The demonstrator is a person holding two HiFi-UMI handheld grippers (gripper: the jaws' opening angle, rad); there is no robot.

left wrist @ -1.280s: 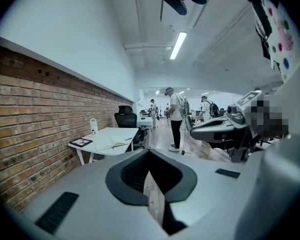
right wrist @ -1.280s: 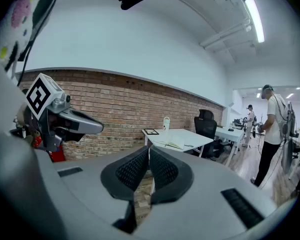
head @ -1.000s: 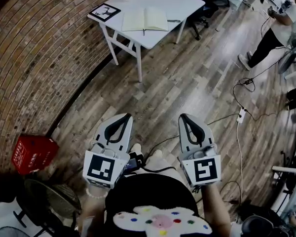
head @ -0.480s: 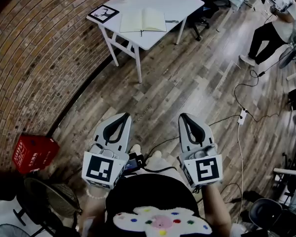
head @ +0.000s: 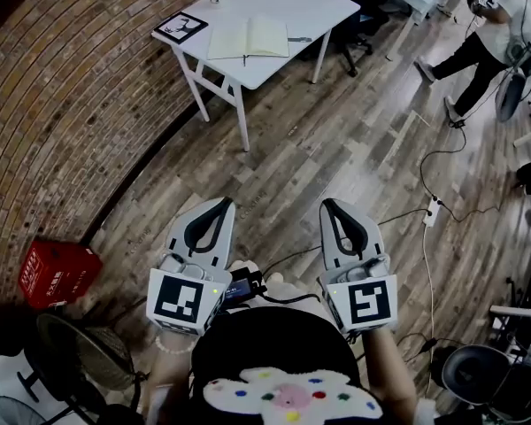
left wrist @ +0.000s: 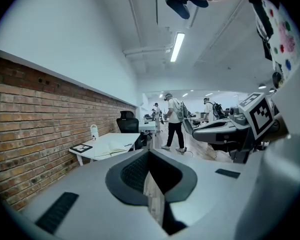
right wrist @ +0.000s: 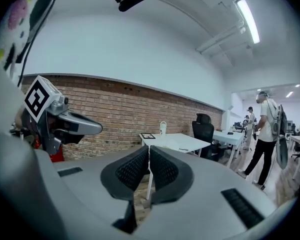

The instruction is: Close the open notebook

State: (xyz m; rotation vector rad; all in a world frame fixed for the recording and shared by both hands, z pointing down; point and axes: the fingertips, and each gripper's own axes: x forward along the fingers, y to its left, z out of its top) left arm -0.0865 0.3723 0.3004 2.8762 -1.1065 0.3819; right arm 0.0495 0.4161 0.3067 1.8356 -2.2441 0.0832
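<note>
Since a second ago the table (head: 323, 5) has slid a touch up-left in the head view, left claw (head: 222, 204) and right claw (head: 329, 206) both still pinched shut on nothing, open notebook (head: 248, 38) flat on it well ahead of them, brick wall (head: 71, 87) off left, wood floor (head: 336, 149) underneath.

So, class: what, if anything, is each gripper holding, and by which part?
Nothing. The left gripper and right gripper are shut, empty; the notebook lies open, far off.
</note>
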